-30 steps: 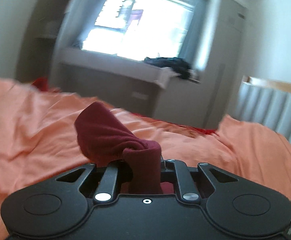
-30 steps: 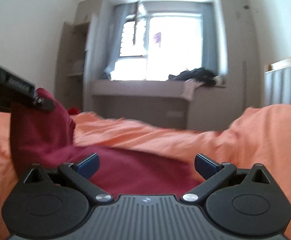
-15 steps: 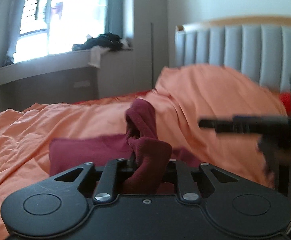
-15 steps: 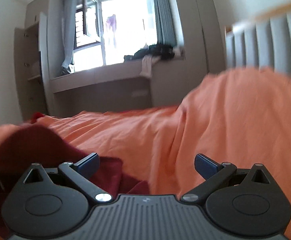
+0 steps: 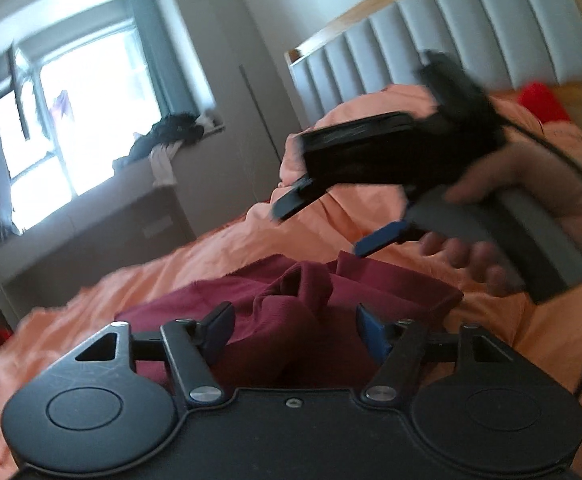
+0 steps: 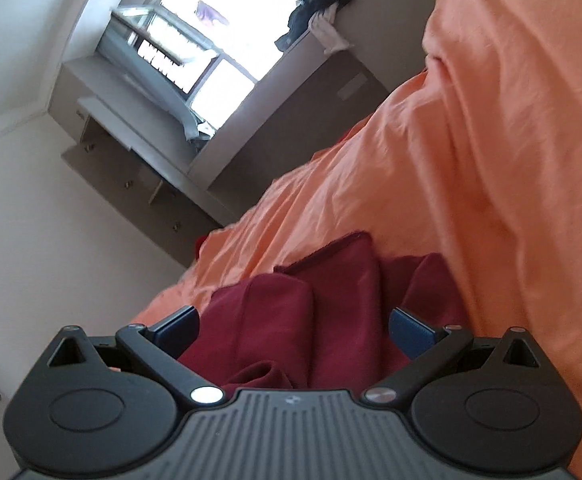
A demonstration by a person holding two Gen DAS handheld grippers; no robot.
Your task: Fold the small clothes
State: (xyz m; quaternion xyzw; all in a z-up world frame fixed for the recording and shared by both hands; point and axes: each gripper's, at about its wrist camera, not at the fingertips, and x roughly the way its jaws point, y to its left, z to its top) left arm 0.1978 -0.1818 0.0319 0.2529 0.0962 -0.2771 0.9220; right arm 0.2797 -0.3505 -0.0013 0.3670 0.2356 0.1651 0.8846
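Cloth [image 5: 303, 304], dark red, lies bunched on the bed [image 6: 471, 168], both grippers' fingers apart and empty; I'd pinch one free edge cleanly, then lay it flat across.

A bedroom in a home is shown: a bed spread with a rumpled orange sheet [image 6: 491, 160] is backed by a grey padded headboard [image 5: 451, 28] trimmed in wood. A large window [image 5: 51, 128] hung with grey curtains is set above a built-in ledge, on which a heap of dark and white clothes [image 5: 167, 140] is piled, and plain white walls are seen around it. Beside the window, beige shelving with small drawers [image 6: 131, 176] is fitted into the wall, and a dark red garment [image 6: 311, 320] is laid on the sheet.
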